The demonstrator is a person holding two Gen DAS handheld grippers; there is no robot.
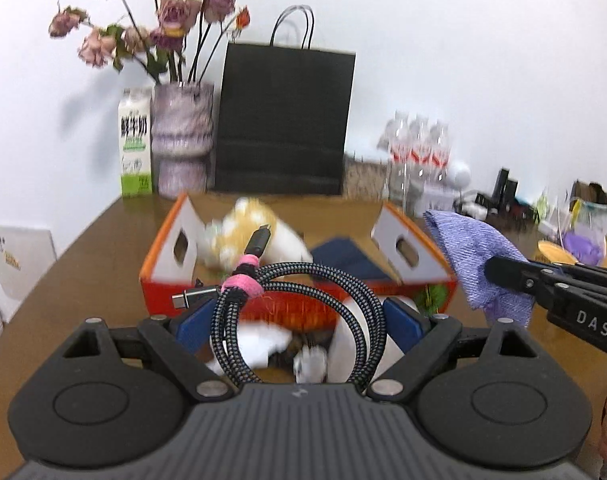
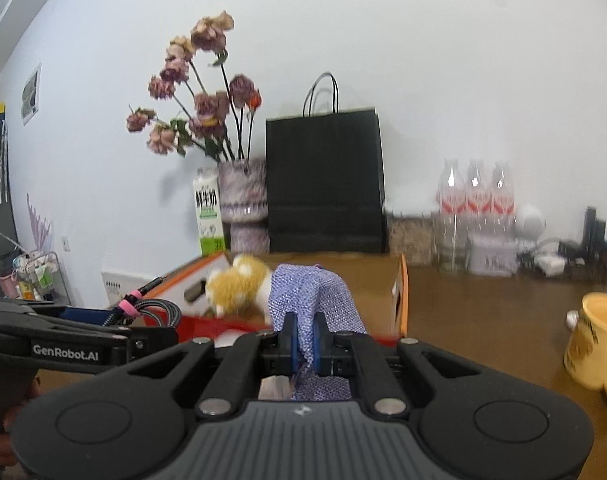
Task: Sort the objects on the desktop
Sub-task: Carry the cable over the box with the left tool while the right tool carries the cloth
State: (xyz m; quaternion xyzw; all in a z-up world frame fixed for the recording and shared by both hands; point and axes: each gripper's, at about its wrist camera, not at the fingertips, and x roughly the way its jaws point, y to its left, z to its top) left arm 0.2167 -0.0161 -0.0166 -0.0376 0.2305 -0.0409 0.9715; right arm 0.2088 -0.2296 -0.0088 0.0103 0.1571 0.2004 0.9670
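1. Left claw (image 1: 301,322): blue pads set wide, pressing on the two sides of a coiled black-and-grey braided cable (image 1: 299,320) bound with a pink strap (image 1: 243,280). The coil stands on edge between the pads; its long axis runs away from the camera. One plug (image 1: 259,240) points up and away, the other (image 1: 195,296) points left.
2. Right claw (image 2: 305,344): jaws closed on a purple knitted cloth (image 2: 315,296). The cloth rises above the pads, folds over and drapes down both sides.
3. Both held things hang just in front of an orange-and-white open cardboard box (image 1: 163,256) on the brown wooden desk (image 1: 83,272).
4. Box holds a yellow-and-white plush toy (image 1: 247,232) and a dark blue flat item (image 1: 343,256).
5. Only the left view shows that blue item.
6. Only the right view shows a yellow mug (image 2: 595,344) on the desk, well right of the box.
7. Each view shows the other claw from the side.
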